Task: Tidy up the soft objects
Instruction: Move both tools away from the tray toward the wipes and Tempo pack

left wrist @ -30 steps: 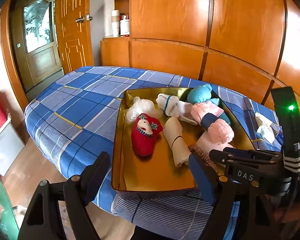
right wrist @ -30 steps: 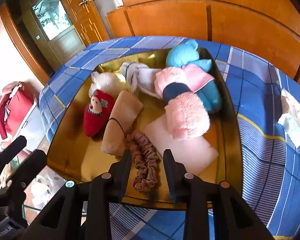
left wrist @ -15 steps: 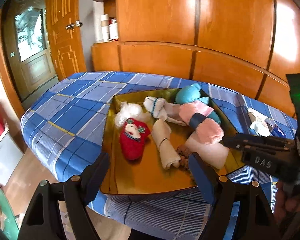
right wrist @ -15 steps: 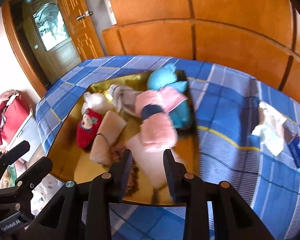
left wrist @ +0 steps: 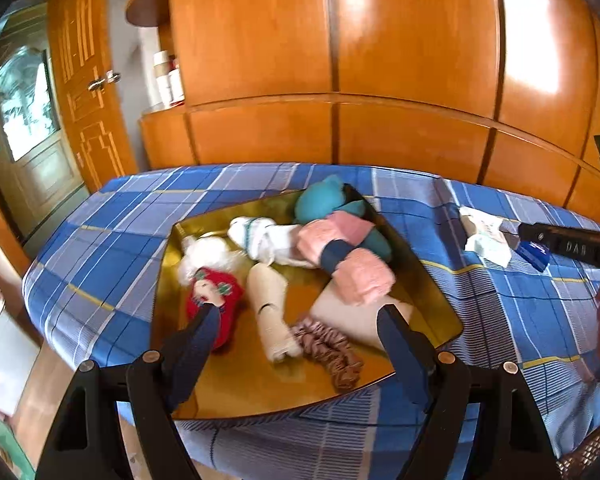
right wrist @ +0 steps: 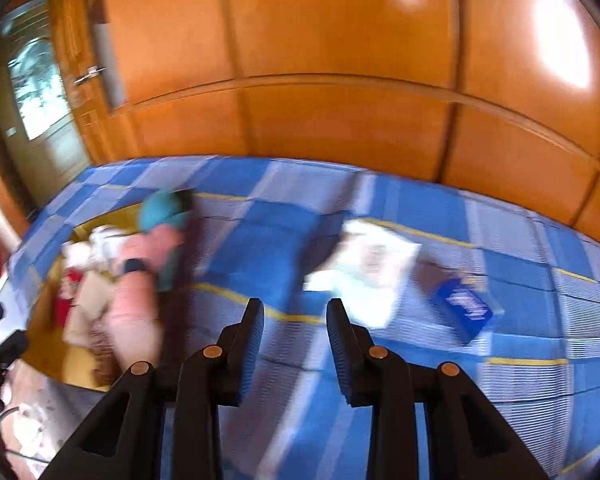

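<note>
A gold tray (left wrist: 260,384) lies on the blue plaid bed (left wrist: 100,264). In it are a red Christmas sock (left wrist: 224,300), a beige rolled cloth (left wrist: 270,312), a brown scrunchie (left wrist: 328,350), pink fluffy pieces (left wrist: 360,272), white socks (left wrist: 268,236) and a teal plush (left wrist: 320,200). My left gripper (left wrist: 296,316) hovers open and empty over the tray's near edge. My right gripper (right wrist: 295,308) is over bare bedspread to the right of the tray (right wrist: 76,356), its jaws a narrow gap apart with nothing between them. That view is motion-blurred.
A white packet (right wrist: 364,264) and a small blue pack (right wrist: 466,304) lie on the bed right of the tray. Orange wooden wardrobe panels (left wrist: 412,40) stand behind the bed, with a door (left wrist: 84,100) at the left. The floor drops off at the bed's near-left edge.
My right gripper has swung right, off the tray and over the bedspread, leaving the scrunchie lying in the tray. The left gripper has drawn back a little, still open.
</note>
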A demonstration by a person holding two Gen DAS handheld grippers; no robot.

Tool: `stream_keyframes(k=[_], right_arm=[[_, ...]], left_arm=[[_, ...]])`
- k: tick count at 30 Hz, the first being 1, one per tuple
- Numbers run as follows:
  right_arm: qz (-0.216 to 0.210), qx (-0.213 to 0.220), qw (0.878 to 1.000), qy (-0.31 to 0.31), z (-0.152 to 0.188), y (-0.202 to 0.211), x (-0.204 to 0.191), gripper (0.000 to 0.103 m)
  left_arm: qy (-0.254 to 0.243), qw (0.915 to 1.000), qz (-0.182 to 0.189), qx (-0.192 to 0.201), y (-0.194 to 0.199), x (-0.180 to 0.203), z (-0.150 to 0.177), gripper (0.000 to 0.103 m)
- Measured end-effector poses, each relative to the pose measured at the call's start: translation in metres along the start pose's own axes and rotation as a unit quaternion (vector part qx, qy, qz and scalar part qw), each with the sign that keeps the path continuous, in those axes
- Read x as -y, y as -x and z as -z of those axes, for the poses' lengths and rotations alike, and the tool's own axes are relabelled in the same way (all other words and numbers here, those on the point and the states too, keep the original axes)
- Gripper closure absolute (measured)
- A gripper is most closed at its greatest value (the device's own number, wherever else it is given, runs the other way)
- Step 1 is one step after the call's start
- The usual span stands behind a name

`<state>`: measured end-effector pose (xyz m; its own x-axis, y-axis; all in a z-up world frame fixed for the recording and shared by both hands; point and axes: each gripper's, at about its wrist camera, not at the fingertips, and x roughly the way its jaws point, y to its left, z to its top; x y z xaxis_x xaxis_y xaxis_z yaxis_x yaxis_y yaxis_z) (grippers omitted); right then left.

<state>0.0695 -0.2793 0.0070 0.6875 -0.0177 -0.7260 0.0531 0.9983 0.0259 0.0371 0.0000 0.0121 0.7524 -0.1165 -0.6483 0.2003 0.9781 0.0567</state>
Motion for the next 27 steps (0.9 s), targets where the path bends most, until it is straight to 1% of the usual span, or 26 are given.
stream_keyframes(k=[6, 9, 10, 12, 14, 15, 17, 27], right_arm=[[0.075, 0.011, 0.997, -0.034, -0.001, 0.003, 0.077, 0.071], [0.111, 0.018, 0.992, -0.059, 0.008, -0.001, 0.12, 0.071], [0.12, 0.019, 0.99, -0.07, 0.012, -0.002, 0.129, 0.071], [0.131, 0.014, 0.985, -0.114, 0.02, -0.007, 0.153, 0.071], [0.129, -0.001, 0.98, -0.151, 0.022, -0.009, 0.167, 0.071], [0.117, 0.006, 0.978, -0.172, 0.023, -0.007, 0.174, 0.071], [0.108, 0.009, 0.975, -0.195, 0.024, -0.004, 0.183, 0.071], [0.094, 0.001, 0.969, -0.227, 0.028, -0.003, 0.19, 0.071]], left_arm=[[-0.032, 0.9993, 0.018, 0.002, -0.004, 0.028, -0.011, 0.022], [-0.049, 0.9985, 0.025, 0.002, -0.008, 0.043, -0.016, 0.022], [-0.056, 0.9981, 0.028, 0.001, -0.009, 0.049, -0.018, 0.022], [-0.068, 0.9972, 0.033, -0.001, -0.013, 0.062, -0.023, 0.022], [-0.077, 0.9962, 0.039, 0.0, -0.016, 0.074, -0.027, 0.022], [-0.082, 0.9957, 0.043, -0.001, -0.018, 0.081, -0.03, 0.022], [-0.088, 0.9946, 0.054, -0.004, -0.023, 0.093, -0.034, 0.022], [-0.128, 0.988, 0.084, -0.016, -0.04, 0.146, -0.04, 0.022]])
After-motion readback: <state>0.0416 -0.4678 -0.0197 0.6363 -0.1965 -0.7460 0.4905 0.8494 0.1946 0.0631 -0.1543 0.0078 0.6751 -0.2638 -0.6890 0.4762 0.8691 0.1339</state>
